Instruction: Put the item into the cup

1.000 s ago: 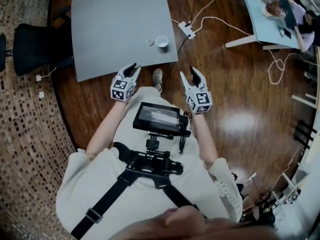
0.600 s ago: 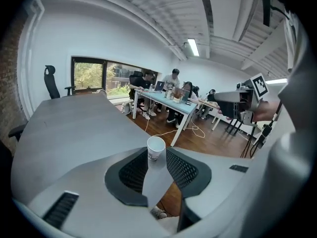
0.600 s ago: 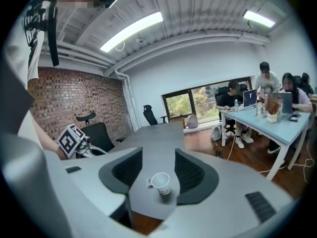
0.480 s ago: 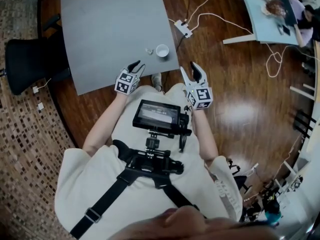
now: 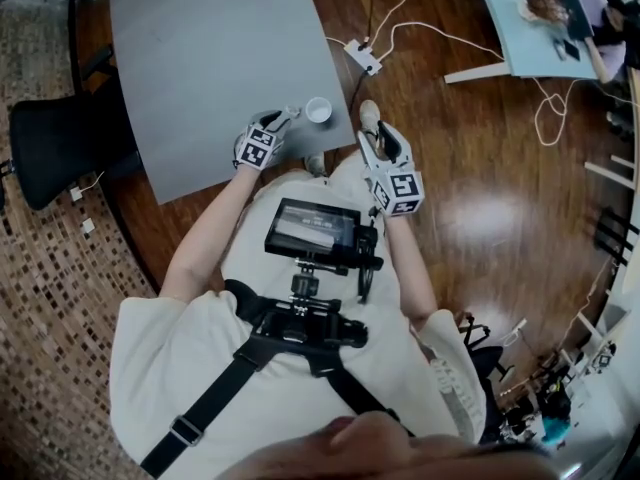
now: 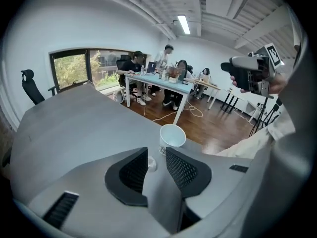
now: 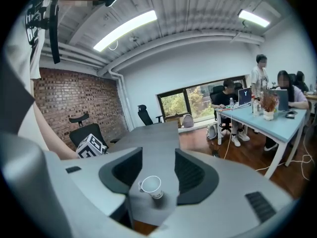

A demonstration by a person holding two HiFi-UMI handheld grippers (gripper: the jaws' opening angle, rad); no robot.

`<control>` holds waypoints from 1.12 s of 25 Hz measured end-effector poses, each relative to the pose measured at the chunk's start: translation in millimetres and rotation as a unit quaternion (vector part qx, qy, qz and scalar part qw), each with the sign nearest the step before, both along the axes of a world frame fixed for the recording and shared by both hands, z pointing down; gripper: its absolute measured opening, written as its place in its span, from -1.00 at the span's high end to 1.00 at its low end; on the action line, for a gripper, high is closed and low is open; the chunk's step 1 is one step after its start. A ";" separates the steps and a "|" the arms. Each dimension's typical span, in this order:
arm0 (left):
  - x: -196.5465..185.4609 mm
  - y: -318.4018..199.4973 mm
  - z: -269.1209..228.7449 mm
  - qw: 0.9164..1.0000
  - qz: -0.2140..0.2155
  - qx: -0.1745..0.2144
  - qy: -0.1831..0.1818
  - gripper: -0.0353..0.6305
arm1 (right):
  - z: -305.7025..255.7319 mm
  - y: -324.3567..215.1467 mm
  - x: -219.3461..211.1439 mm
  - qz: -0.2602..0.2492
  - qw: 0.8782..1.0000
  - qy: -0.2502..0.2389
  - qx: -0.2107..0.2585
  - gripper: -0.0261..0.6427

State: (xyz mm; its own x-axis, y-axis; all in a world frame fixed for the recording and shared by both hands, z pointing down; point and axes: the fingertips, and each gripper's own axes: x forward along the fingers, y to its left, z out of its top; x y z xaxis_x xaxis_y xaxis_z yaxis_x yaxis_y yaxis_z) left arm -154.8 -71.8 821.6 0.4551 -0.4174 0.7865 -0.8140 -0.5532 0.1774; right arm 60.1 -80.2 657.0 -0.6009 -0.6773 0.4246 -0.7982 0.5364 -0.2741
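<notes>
The item is a small, pale, glassy-looking lump lying on the bench just beside the cup, at lower centre in the left gripper view. It is too small to tell a long axis or which way it points. The cup is white paper, round and upright, mouth open upward, with dark print low on its side. It stands near the bench's corner, at upper centre in the head view. The bench top is smooth, matt grey with a rounded corner, set on a glossy brown wooden floor. The left tool reaches over the bench edge with its jaws wide apart, having just been opening. The item lies in the gap between their ribbed black pads, close to the left-hand pad, and nothing is gripped. The right tool hangs off the bench at centre right in the head view, jaws also wide and empty, the cup showing far off between them. A second ago the left tool was short of the bench edge, above the person's lap. Now its tips are by the item, while the right tool has shifted only a little toward the bench.
</notes>
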 end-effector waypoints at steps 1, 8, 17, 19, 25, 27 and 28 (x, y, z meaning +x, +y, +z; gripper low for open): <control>-1.9 0.8 6.4 1.000 0.007 -0.009 -0.004 0.54 | -2.0 -1.2 -3.0 -0.003 1.000 -0.001 0.000 0.28; -12.7 16.7 44.7 0.994 0.073 -0.057 -0.055 0.54 | -9.3 -11.0 -12.2 -0.023 1.000 0.010 -0.009 0.28; -25.5 32.2 54.5 0.988 0.093 -0.085 -0.090 0.54 | -15.0 -21.1 -20.0 -0.040 0.999 0.012 -0.034 0.27; -24.5 40.4 56.3 0.987 0.101 -0.090 -0.090 0.55 | -17.5 -17.1 -20.6 -0.038 0.999 0.012 -0.035 0.27; -32.7 47.0 71.5 0.984 0.103 -0.079 -0.123 0.87 | -10.9 -6.3 -17.2 -0.030 0.999 0.008 -0.035 0.27; -35.3 46.9 72.2 0.984 0.098 -0.080 -0.123 0.88 | -7.2 -4.0 -16.7 -0.029 0.999 0.005 -0.038 0.27; -36.3 46.6 71.2 0.985 0.096 -0.079 -0.123 0.88 | -6.0 -3.1 -16.8 -0.028 0.999 0.004 -0.040 0.27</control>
State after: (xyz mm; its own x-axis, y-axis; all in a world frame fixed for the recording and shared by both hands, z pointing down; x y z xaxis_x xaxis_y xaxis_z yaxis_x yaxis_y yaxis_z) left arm -191.1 -25.2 892.7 0.3023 -0.2057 0.9307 -0.7259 -0.6825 0.0850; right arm 43.4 -83.3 651.1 -0.6336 -0.6066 0.4802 -0.7697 0.5572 -0.3117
